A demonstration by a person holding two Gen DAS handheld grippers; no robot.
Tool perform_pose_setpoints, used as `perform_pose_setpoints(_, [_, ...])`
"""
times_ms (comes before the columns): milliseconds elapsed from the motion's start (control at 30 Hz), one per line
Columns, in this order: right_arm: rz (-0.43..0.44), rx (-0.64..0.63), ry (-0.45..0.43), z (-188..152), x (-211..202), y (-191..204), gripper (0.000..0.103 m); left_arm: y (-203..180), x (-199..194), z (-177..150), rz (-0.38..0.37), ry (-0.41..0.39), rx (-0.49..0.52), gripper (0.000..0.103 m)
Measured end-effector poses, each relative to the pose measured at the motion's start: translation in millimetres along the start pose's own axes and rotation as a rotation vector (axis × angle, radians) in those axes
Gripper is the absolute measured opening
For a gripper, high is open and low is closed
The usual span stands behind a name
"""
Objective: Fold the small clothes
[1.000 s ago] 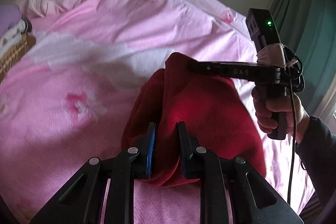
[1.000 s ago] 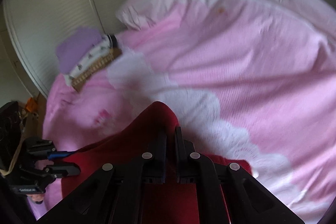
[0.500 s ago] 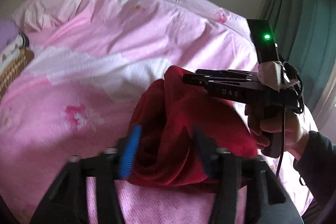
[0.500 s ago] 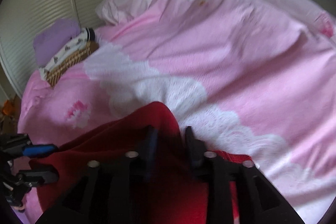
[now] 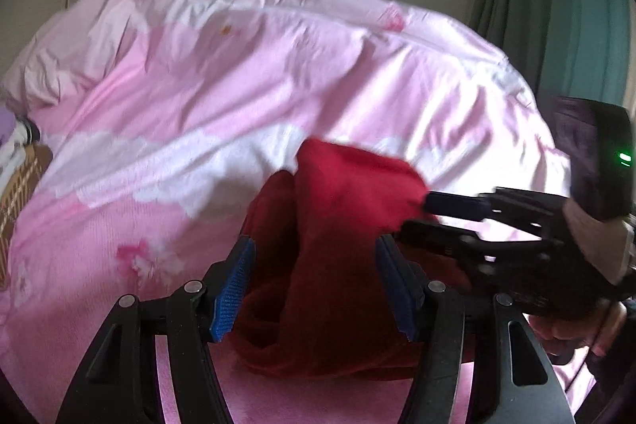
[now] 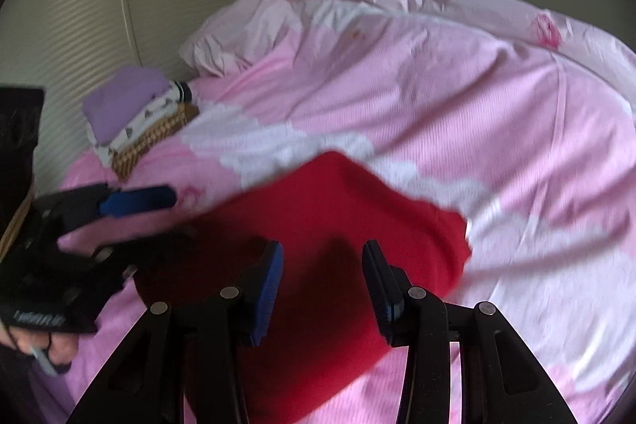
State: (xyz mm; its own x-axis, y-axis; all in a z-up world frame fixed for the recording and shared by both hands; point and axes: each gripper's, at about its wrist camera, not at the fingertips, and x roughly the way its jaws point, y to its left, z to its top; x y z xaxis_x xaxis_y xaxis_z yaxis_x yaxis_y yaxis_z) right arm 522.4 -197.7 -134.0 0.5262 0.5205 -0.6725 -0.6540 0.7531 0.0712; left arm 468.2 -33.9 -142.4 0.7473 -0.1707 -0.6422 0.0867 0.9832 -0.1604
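Red garment [image 5: 349, 225] lies folded on pink bed [image 5: 278, 66], both tongs spread & empty, left tongs [image 5: 314, 285] + right tongs [image 6: 322, 285] having just opened, prob letting go so fold stays put.

1. The left gripper [image 5: 314, 285] has its jaws standing apart, blue pads [image 5: 234, 289] gripping nothing; they have just been opening.
2. The right gripper [image 6: 322, 285] also stands apart, just opened, pads free.

Both tongs [image 5: 314, 277] [image 6: 322, 279] off red garment [image 5: 346, 209].
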Motion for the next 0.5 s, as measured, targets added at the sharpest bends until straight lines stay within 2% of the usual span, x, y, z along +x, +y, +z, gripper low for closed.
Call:
perform_pose_setpoints(67, [-0.009, 0.017, -0.001, -7, 1, -1, 0.043, 9, 11, -8, 0.002, 0.037, -0.022, 0.063])
perform_pose_setpoints(167, [-0.025, 0.045, 0.011, -14, 7, -2, 0.049, 14, 21, -20, 0.005, 0.065, -0.022, 0.064])
perform_pose_setpoints(267, [-0.055, 0.044, 0.003, -16, 6, 5, 0.049, 12, 17, -20, 0.008, 0.06, -0.016, 0.063])
perform_pose_setpoints(333, [-0.077, 0.078, -0.013, -14, -1, 4, 0.056, 11, 9, -15, -0.003, 0.048, -0.017, 0.064])
perform_pose_setpoints(400, [-0.103, 0.127, -0.036, -13, -11, 0, 0.064, 11, -2, -8, -0.008, 0.03, -0.011, 0.074])
perform_pose_setpoints(467, [-0.116, 0.203, -0.08, -16, -27, -8, 0.077, 13, -12, -2, -0.013, 0.004, -0.013, 0.088])
perform_pose_setpoints(500, [-0.122, 0.249, -0.106, -19, -35, -13, 0.08, 15, -14, 0, -0.021, -0.001, -0.02, 0.089])
